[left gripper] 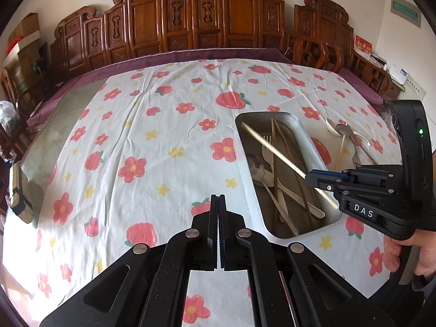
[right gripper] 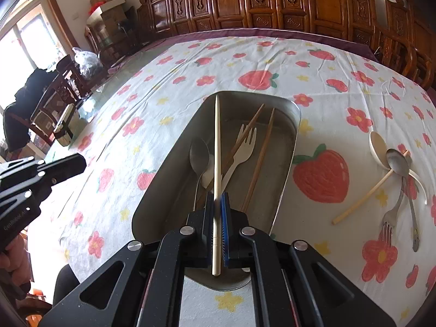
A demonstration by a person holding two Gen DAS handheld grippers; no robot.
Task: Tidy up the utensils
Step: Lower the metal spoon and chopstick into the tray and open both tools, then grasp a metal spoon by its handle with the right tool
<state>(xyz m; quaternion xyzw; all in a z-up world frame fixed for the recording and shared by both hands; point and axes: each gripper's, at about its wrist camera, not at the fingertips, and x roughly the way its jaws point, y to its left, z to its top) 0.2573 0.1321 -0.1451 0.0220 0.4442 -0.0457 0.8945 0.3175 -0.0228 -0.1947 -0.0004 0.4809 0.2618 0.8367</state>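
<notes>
I've got the right gripper [right gripper: 217,212] clamped on a pale cream chopstick [right gripper: 217,147], long axis pointing 12 o'clock over the steel rectangular tray [right gripper: 283,179]. Left gripper [left gripper: 218,218] sits closed, empty, at tray's 9 o'clock.

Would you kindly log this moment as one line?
right gripper: shut on pale chopstick | over metal tray | left gripper: shut, empty

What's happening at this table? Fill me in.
A person is sorting utensils into a metal tray. The right claw is shut on a pale chopstick held over the tray, which already holds a spoon, fork and brown chopsticks. The left claw is shut and empty. More utensils lie on the cloth.
</notes>
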